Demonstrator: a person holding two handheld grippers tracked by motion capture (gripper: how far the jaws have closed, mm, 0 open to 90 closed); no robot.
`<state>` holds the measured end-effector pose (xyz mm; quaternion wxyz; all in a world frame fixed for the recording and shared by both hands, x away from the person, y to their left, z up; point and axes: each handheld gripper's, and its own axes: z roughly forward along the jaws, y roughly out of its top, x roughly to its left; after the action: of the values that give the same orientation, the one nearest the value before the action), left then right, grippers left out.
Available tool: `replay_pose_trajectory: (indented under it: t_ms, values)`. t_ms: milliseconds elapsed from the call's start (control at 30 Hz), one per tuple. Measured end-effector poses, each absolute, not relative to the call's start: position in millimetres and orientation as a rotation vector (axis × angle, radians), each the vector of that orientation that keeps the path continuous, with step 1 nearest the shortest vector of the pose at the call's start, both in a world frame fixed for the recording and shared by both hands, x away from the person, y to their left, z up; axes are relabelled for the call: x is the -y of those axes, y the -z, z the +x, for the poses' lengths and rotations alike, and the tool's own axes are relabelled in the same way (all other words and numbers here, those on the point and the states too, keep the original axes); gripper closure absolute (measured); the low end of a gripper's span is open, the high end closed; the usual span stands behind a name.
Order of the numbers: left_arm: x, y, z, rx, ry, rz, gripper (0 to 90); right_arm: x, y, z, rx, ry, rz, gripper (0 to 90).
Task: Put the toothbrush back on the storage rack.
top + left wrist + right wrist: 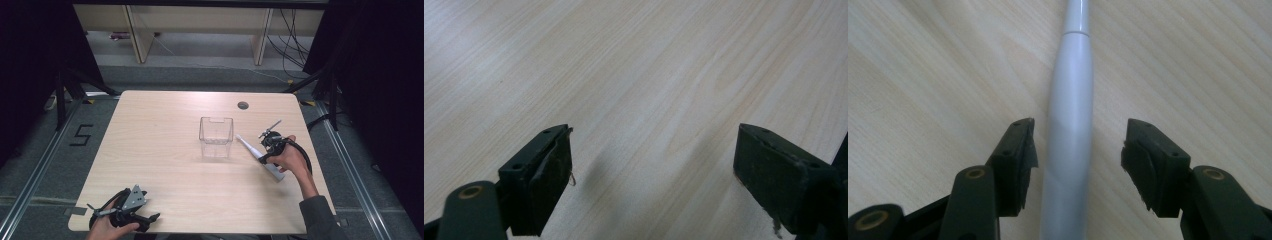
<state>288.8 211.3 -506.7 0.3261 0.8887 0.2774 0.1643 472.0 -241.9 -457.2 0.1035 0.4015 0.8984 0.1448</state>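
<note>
At about four o'clock on the desk [165, 150], just right of the clear plastic bin [216, 136], a white electric toothbrush [260, 156] lies flat. It is straddled by the right tongs [1077, 150], whose jaws are spread on either side of the handle and not yet closed. The body looks stiff, light and smooth, so slipping is likely; the thicker handle is judged the best place to grip. The left tongs [654, 165] are held open over bare wood at seven o'clock.
</note>
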Motion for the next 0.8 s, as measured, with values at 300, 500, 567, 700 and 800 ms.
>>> replay_pose_trajectory:
  t_ms: [300,500,567,700,800]
  values:
    - [-211.4,506.5,288.5,-0.730,-0.427,2.325,15.3,230.3,464.8,488.3,-2.717,-0.346,1.184,48.5]
    - [-211.1,506.9,288.5,-0.721,-0.430,2.327,15.3,227.4,467.1,495.7,-2.742,-0.314,1.182,51.8]
    - [-211.3,506.8,288.6,-0.729,-0.428,2.326,15.3,226.8,468.2,497.7,-2.742,-0.314,1.193,53.5]
    - [-211.8,506.8,288.8,-0.726,-0.432,2.326,15.3,227.4,468.8,502.1,-2.763,-0.299,1.222,56.4]
    - [-211.4,506.5,288.5,-0.728,-0.427,2.327,15.3,229.6,471.7,504.7,-2.784,-0.300,1.215,58.3]
